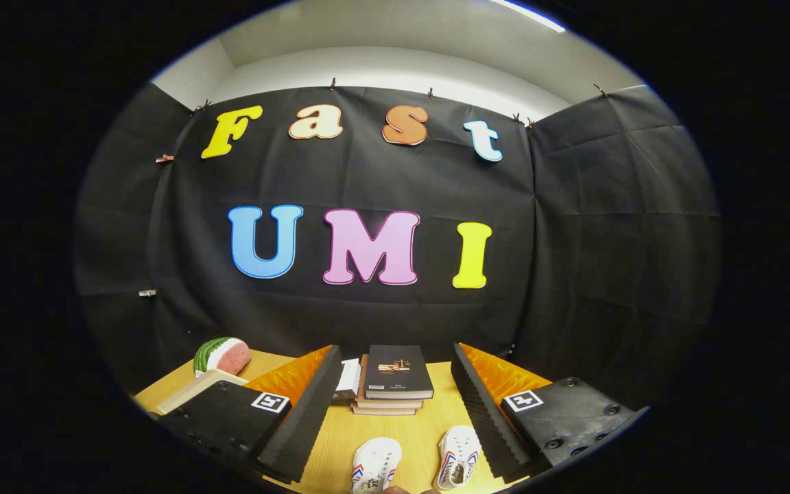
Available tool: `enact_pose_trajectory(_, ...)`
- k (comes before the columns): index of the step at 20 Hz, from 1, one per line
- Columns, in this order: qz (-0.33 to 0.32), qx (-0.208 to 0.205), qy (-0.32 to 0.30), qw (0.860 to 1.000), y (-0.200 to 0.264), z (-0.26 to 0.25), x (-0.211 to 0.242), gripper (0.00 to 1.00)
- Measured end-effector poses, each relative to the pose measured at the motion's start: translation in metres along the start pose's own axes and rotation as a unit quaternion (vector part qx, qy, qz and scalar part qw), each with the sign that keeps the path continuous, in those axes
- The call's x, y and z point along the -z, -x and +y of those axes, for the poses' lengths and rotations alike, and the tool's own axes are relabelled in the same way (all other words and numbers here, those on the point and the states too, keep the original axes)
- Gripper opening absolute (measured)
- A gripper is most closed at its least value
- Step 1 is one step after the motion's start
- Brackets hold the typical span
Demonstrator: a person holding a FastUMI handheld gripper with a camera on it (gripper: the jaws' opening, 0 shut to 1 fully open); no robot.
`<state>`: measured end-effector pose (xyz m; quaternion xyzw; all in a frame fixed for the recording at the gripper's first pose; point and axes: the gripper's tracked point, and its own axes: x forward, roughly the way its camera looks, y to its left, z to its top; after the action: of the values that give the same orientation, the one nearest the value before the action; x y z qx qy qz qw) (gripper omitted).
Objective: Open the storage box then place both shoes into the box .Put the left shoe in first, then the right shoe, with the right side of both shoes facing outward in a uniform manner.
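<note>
Holding my gripper (395, 384) wide open over the wooden table (395, 429), I grip nothing; both white shoes (376, 465) lie side by side between my fingers, apart from them. Beyond the shoes sits a stack of books (395, 381); a watermelon slice (222, 355) rests farther left.

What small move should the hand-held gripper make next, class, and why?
Probably tilt down to look for the storage box, which must be opened first. The hand-held gripper is open and holds nothing; both white shoes lie on the table between its fingers, this side of the stacked books.
</note>
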<state>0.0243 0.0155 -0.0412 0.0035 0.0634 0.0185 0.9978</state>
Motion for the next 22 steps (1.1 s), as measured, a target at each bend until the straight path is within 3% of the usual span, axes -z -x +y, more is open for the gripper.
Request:
enact_pose_trajectory(7,0.071,-0.054,-0.025,0.996,-0.030,0.031,0.046,0.98)
enact_pose_trajectory(11,0.141,-0.102,-0.081,0.982,-0.038,0.059,0.084,0.98)
enact_pose_trajectory(14,0.243,-0.142,-0.148,0.948,-0.030,0.090,0.132,0.98)
enact_pose_trajectory(17,0.308,-0.173,-0.176,0.919,-0.032,0.113,0.171,0.99)
enact_pose_trajectory(22,0.422,-0.248,-0.249,0.836,-0.003,0.173,0.227,0.99)
